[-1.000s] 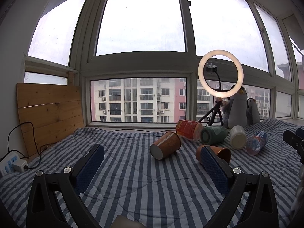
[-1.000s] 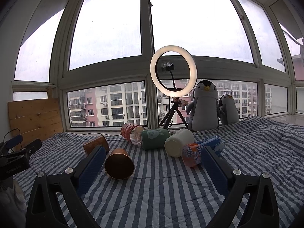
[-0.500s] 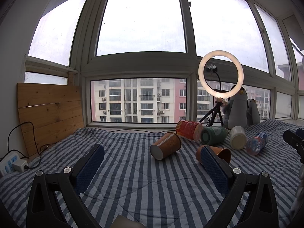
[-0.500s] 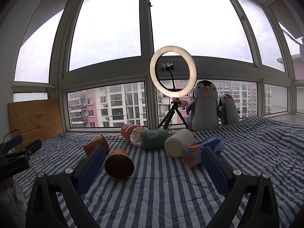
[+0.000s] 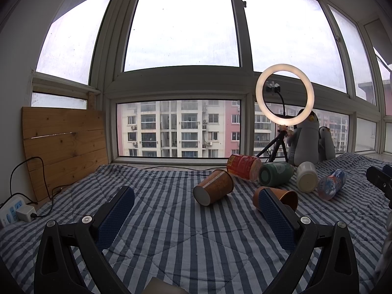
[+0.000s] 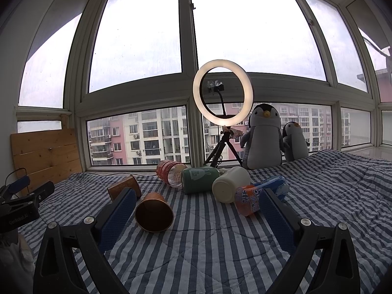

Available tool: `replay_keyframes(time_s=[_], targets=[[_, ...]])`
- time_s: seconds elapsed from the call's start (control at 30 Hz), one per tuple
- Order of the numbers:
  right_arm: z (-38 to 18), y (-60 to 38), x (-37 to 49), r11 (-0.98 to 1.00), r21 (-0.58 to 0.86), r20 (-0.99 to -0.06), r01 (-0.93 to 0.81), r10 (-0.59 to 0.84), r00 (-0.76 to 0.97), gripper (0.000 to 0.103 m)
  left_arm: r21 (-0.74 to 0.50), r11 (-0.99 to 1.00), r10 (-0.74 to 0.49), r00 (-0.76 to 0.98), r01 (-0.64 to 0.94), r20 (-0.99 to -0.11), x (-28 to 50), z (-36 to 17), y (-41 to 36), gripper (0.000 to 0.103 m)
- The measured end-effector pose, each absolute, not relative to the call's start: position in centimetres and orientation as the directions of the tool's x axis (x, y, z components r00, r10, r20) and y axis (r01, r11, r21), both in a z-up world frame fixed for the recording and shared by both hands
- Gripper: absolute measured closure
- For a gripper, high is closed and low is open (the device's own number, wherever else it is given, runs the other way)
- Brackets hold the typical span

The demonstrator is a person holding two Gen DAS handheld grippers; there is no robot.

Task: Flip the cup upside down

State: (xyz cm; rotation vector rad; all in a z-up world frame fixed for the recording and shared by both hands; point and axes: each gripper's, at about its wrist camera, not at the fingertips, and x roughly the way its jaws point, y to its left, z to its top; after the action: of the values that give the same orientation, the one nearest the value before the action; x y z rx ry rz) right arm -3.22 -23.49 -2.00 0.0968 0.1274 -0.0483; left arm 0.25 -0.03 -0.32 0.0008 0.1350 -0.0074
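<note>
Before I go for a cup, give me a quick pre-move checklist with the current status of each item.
1. Left gripper open and empty: ok.
2. Right gripper open and empty: ok.
3. A cup in front of the right gripper: ok, the copper cup lies on its side, mouth toward the camera, just beside the left finger.
4. Cups already flipped: not ok, the brown paper cup, white cup and green cup all lie on their sides.
5. Bare striped blanket to set a cup down: ok, in front of the right gripper.
6. Whether the cups are empty: cannot tell for most.
</note>
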Motion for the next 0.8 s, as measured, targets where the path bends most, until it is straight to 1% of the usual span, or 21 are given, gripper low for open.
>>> replay_keyframes(time_s=[0.57,0.8], targets=[[-2.0,-23.4,-3.1,0.994,0.102,-0.125,0.048,-0.036,0.992,0.002,0.012,1.000,-0.010,0.989,0.012,-0.148,0.5,-0.6,-0.4,0.001],[-2.0,-23.4,-3.0,0.993,0.111,-0.124,0.043,-0.029,0.992,0.002,0.008,1.000,-0.025,0.982,0.027,-0.187,1.4,-0.8,-0.3,0.001]])
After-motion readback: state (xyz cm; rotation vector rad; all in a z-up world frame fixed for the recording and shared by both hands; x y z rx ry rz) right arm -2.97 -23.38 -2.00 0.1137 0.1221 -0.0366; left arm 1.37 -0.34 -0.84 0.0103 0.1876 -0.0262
